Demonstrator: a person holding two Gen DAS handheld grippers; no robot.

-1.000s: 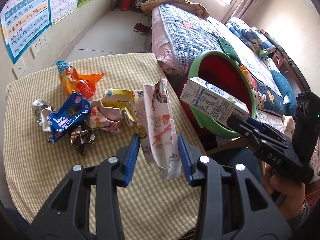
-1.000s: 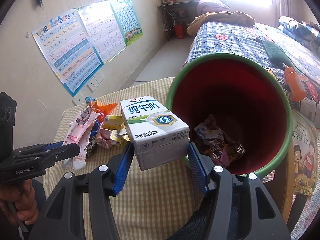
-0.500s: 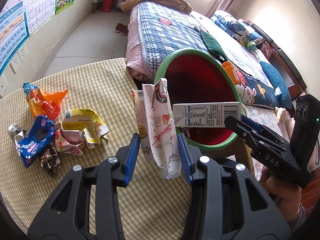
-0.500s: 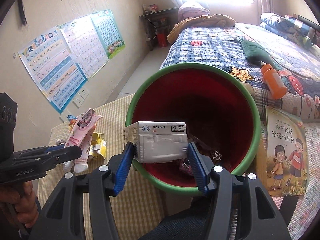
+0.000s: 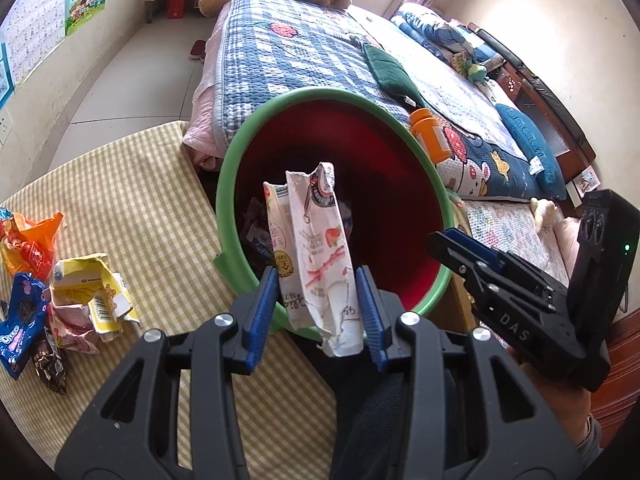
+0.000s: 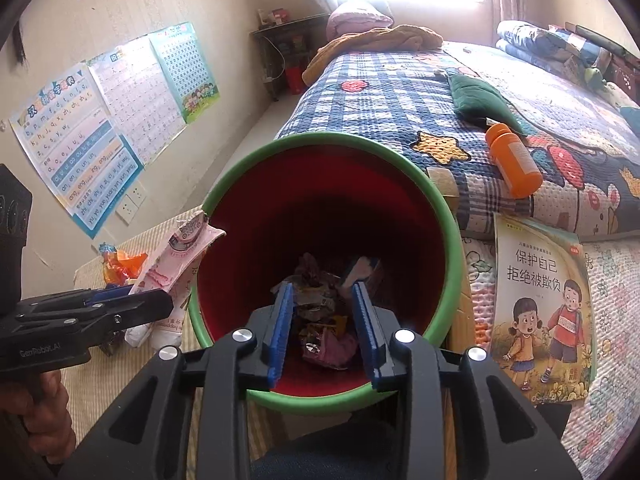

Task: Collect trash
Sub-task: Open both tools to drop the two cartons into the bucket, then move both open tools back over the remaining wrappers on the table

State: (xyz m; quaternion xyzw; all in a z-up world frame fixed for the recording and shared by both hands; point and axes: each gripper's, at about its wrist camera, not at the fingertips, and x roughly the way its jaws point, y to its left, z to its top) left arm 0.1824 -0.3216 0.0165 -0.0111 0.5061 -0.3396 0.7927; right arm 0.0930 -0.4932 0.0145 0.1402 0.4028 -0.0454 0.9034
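My left gripper is shut on a flattened pink-and-white strawberry milk pouch and holds it upright at the near rim of the green bin with a red inside. My right gripper is open and empty above the bin's mouth. The white milk carton lies inside the bin among crumpled wrappers. The pouch also shows in the right wrist view at the bin's left rim. Several wrappers lie on the checked tablecloth at the left.
The table with its yellow checked cloth ends beside the bin. A bed with a blue patchwork quilt stands behind the bin, with an orange bottle on it. A children's book lies right of the bin.
My right gripper moved over the bin, opened and dropped the milk carton into it. My left gripper carried the pouch from over the table to the bin's rim.
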